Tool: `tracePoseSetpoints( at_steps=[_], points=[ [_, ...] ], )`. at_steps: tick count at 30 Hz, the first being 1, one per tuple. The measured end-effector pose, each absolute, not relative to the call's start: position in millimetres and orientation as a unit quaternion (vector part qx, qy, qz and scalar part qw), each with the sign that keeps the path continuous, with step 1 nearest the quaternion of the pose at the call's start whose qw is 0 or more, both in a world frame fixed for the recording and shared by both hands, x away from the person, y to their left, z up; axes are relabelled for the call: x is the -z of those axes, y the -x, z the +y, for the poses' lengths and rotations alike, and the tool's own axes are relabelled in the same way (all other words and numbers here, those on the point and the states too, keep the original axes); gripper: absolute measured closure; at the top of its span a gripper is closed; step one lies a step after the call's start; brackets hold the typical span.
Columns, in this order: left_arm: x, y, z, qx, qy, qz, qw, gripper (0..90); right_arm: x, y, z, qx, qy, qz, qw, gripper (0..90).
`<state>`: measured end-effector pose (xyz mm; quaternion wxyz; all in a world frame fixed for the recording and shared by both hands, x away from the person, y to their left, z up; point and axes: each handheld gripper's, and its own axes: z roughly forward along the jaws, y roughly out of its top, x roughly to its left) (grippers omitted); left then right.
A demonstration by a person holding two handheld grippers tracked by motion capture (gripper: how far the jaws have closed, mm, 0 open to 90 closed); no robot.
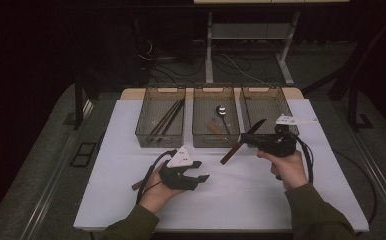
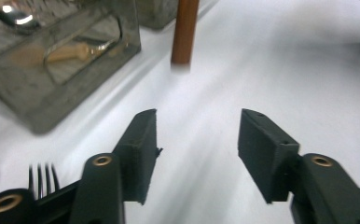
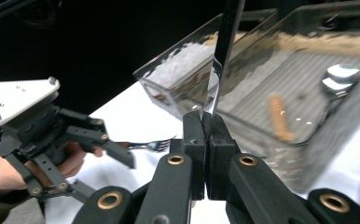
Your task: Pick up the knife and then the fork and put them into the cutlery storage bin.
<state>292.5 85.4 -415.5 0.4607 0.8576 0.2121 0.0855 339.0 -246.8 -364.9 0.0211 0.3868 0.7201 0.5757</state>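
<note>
Two grippers, right gripper (image 1: 253, 140) pinching knife (image 3: 225, 42), fork (image 2: 40, 175) beside left gripper (image 2: 197, 154)

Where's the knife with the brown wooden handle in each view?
High view: black-bladed knife with brown wooden handle, right of centre, in the right claw.
Left gripper view: its handle end, top centre.
Right gripper view: blade rising from the shut claw.
Shared landmark: clear bin holding the spoon.
</note>
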Motion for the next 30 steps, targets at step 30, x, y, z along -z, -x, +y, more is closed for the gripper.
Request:
tracePoseSetpoints(
  at_steps=[30],
  points=[
    [433.0, -270.9, 160.1, -0.103, -0.849, 0.266, 0.445, 11.6, 302.5, -400.4, -348.4, -0.44, -0.463, 0.742, 0.203, 88.2]
  ],
)
